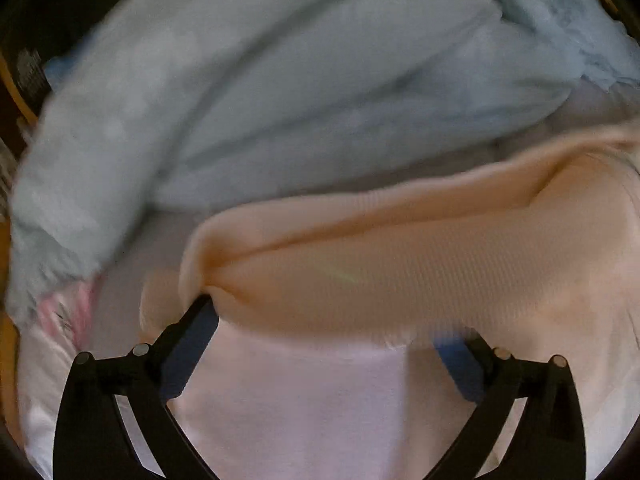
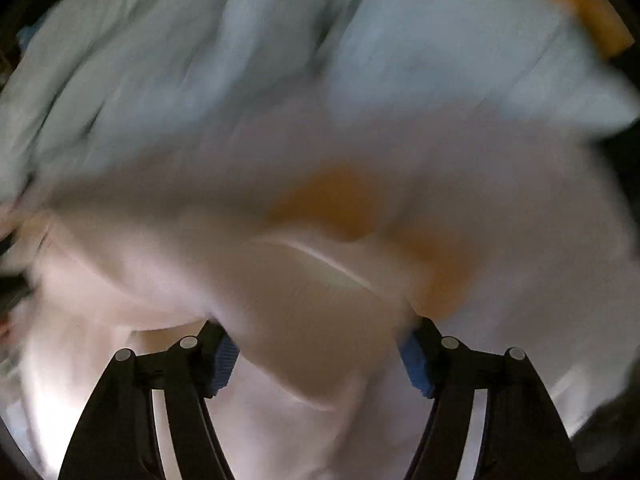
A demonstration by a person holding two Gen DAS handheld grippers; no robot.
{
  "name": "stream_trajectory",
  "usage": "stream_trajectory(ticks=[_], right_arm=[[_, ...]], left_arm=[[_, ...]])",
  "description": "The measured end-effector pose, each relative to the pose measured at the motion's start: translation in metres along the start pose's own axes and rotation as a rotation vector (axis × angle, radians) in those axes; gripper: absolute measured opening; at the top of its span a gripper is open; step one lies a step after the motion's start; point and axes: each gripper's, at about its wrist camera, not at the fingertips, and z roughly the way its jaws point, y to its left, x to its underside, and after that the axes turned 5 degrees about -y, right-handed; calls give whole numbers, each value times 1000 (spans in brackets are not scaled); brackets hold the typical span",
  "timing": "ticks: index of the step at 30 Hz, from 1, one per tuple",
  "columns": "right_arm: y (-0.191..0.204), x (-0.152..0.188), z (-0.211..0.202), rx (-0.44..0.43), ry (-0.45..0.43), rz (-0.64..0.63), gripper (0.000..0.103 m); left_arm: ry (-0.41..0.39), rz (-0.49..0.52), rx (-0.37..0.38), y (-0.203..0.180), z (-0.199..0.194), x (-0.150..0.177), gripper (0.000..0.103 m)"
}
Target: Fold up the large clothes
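A peach ribbed garment (image 1: 400,264) lies in a long fold across a pale white-pink cloth (image 1: 300,400). My left gripper (image 1: 326,318) stands wide open at that fold's near edge. Its left fingertip (image 1: 204,304) touches the fold's end and the right one is partly under the cloth. The right wrist view is blurred. It shows my right gripper (image 2: 318,324) open with a bulge of pale ribbed cloth (image 2: 312,300) filling the gap between its blue pads (image 2: 222,360); a firm grip does not show.
A fluffy light blue cloth (image 1: 260,100) is heaped behind the peach garment and fills the top of the right wrist view (image 2: 200,60). A pink-striped piece (image 1: 68,312) peeks out at left. Orange-brown patches (image 2: 336,200) show through, blurred. A dark object (image 1: 48,20) sits far left.
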Motion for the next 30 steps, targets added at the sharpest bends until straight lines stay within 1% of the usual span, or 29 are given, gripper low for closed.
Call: stream_trajectory(ticks=[1,2,3,4,6,8,10,11,12,14,17,18,19,21,23,24,26,27,29,30], right_arm=[[-8,-7,-16,41,-105,24,70],[-17,-14,-33,72,-191,51,70],[-27,-19,-46,80,-235,85,73],[-35,-23,-51,50,-217,107,77],[-49,-25,-55,-60,-94,135,77],[-58,-20,-64,-77,-46,160,77],[-61,-6,-77,-167,7,142,77],[-62,1,-90,-198,19,123,77],[-62,11,-105,-209,21,96,77],[-58,27,-136,-228,19,39,77],[-64,51,-181,-290,45,-14,77],[-66,61,-196,-310,60,-34,77],[-68,70,-208,-324,67,-47,77],[-67,91,-230,-338,89,-82,77],[-66,109,-244,-377,120,-96,77],[-66,119,-250,-408,150,-91,74],[-66,133,-260,-463,183,-80,73],[-64,141,-265,-473,180,-86,73],[-58,156,-265,-436,170,-110,71],[-52,168,-260,-418,175,-123,65]], left_arm=[[-40,-21,-12,6,-14,0,103],[-56,-69,-2,14,-24,1,103],[-54,-133,44,25,-31,4,103],[-34,-183,72,38,-35,7,103],[44,-240,101,55,-32,14,103],[63,-280,64,72,-38,29,103],[54,-303,47,83,-51,43,103],[42,-312,53,86,-58,50,103],[24,-316,59,86,-70,58,103],[-16,-293,64,80,-97,73,103],[-104,-186,36,58,-148,102,103],[-130,-157,40,54,-166,108,103],[-163,-134,51,48,-188,116,103],[-226,-121,47,39,-225,123,103],[-273,-159,86,34,-257,123,103],[-294,-188,112,32,-271,121,103],[-317,-206,160,24,-289,108,103],[-327,-206,183,17,-295,102,103],[-348,-216,197,-1,-303,90,103],[-347,-221,213,-11,-304,83,103]])
